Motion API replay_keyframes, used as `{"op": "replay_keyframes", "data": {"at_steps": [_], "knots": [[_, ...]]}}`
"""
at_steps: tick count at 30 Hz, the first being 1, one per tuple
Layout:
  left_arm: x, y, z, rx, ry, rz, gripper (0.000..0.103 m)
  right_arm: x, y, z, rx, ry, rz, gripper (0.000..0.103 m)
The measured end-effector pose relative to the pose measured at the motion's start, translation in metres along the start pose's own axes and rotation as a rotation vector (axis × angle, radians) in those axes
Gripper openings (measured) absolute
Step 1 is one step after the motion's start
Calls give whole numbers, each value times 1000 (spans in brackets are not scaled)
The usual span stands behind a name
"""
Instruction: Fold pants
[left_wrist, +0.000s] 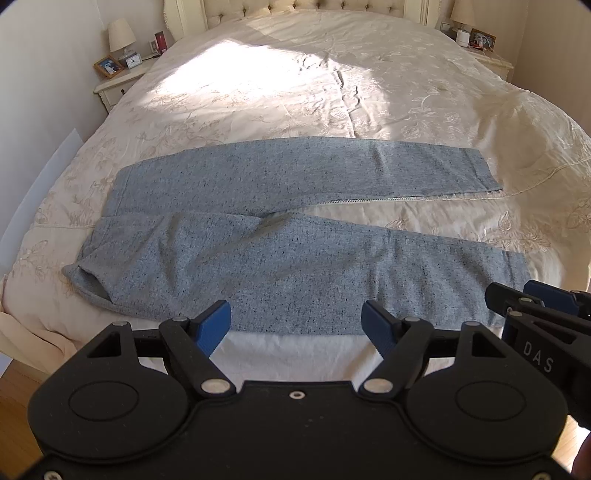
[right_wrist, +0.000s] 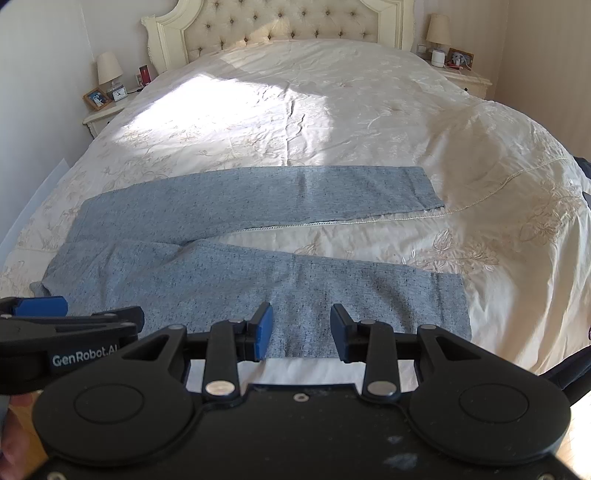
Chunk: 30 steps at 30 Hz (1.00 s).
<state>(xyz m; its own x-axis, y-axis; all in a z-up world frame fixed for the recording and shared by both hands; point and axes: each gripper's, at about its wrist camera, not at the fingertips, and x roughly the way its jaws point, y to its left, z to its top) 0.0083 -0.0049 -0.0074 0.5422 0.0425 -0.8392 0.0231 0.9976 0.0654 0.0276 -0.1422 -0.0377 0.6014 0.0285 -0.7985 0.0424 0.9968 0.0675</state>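
Two grippers: both are seen at the foot of the bed, side by side, each pointed down toward the near trouser leg.
Left gripper (left_wrist: 295, 325): its blue-padded fingers (left_wrist: 212, 326) are spread wide, with nothing clamped between them; they are seen over the near edge of the pants, about midway along the near leg.
Right gripper (right_wrist: 301, 332): its fingers (right_wrist: 264, 332) are also held apart, though with a narrower gap; no cloth is pinched. They are seen over the near edge of the near leg, toward its cuff end.
Pants (left_wrist: 258, 266): grey-blue speckled fabric, laid flat across the lower part of the bed, with the waist to the left and the cuffs to the right. The two legs are spread in a shallow V, joined at the left and parted toward the right, so that a strip of bedcover is shown between them.
Bed (left_wrist: 369, 92): covered with a cream embroidered bedcover; a bright patch of sunlight is cast on its upper left part.
Headboard (right_wrist: 288, 22): tufted, cream, seen at the far end.
Nightstands: one is seen on each side, each with a lamp (right_wrist: 109, 68) and small framed pictures.
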Motion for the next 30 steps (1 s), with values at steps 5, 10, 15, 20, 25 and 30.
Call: {"op": "replay_keyframes", "data": {"at_steps": [5,10,15,20,25,30], "knots": [[0,0,0,0,0,0,78,0,0,0,0,-1,1,37],[0,1,-1,0,-1,4,78,0,1,0,1,-1,1,37],[0,0,-2,1,-2,5,78,0,0,0,2,-1,5,37],[2,1,-2,-2,22,12,78,5,-3,0,13,13,22,37],[9,4,-3,-21,54,19,78,18,-5,-2,18,78,30,37],[20,14,-3,-48,69,59,77,34,0,-5,-23,125,-3,37]]}}
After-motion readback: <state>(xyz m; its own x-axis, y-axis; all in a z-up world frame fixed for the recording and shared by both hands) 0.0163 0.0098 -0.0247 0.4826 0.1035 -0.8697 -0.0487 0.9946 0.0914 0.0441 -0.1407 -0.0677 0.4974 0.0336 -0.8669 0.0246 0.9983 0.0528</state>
